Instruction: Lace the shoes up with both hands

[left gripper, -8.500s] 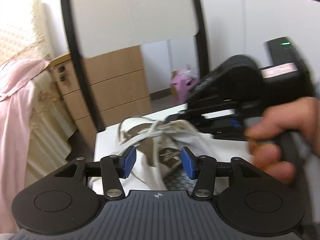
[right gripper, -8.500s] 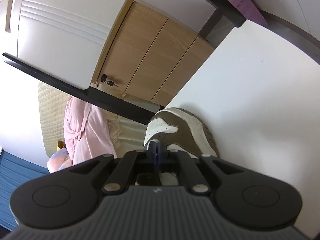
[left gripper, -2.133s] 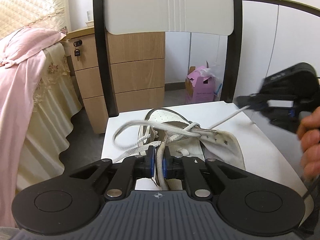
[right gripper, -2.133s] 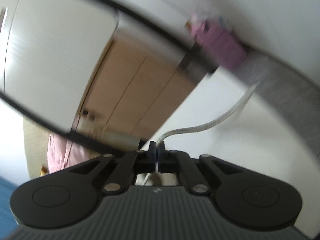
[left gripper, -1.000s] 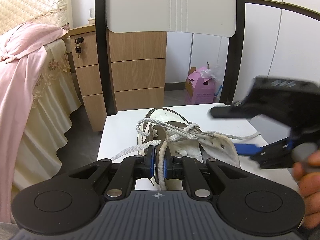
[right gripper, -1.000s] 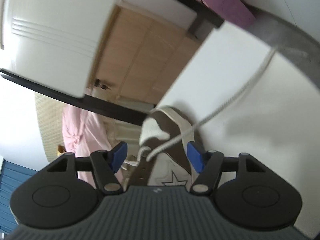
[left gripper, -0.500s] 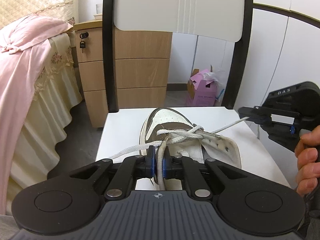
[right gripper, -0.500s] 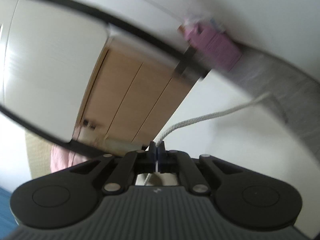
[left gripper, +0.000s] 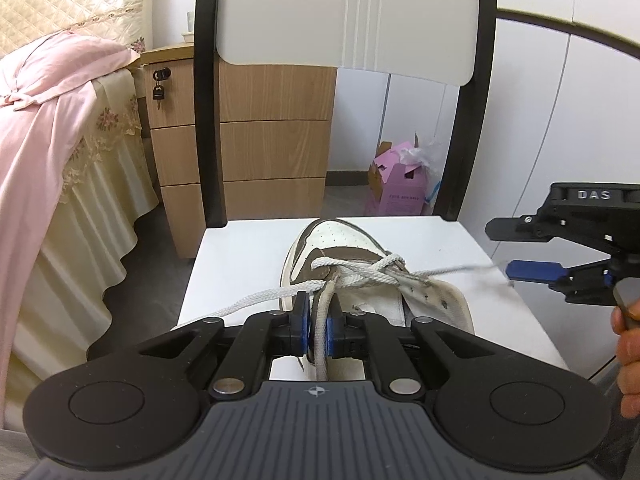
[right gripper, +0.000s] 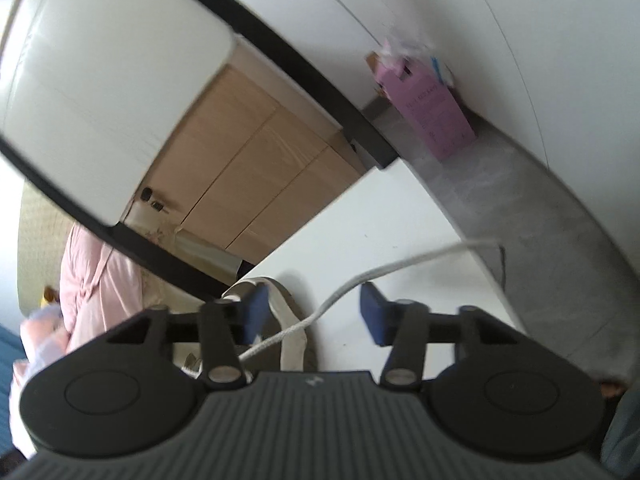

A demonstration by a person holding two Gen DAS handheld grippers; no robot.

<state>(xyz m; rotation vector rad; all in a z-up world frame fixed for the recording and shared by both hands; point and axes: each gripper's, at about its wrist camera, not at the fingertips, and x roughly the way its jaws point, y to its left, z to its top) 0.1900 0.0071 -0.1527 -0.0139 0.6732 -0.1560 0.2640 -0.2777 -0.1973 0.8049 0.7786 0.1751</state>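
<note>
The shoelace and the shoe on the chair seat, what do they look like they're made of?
Shoelace: braided off-white cord, probably cotton or polyester; the weave shows, matte. Shoe: looks like white perforated leather or synthetic with brown suede-like panels; dull nap, punched holes.

I see bare seat (left gripper: 240, 248) left and right of the shoe (left gripper: 340, 248); the chair back (left gripper: 344, 20) blocks passage beyond it.
</note>
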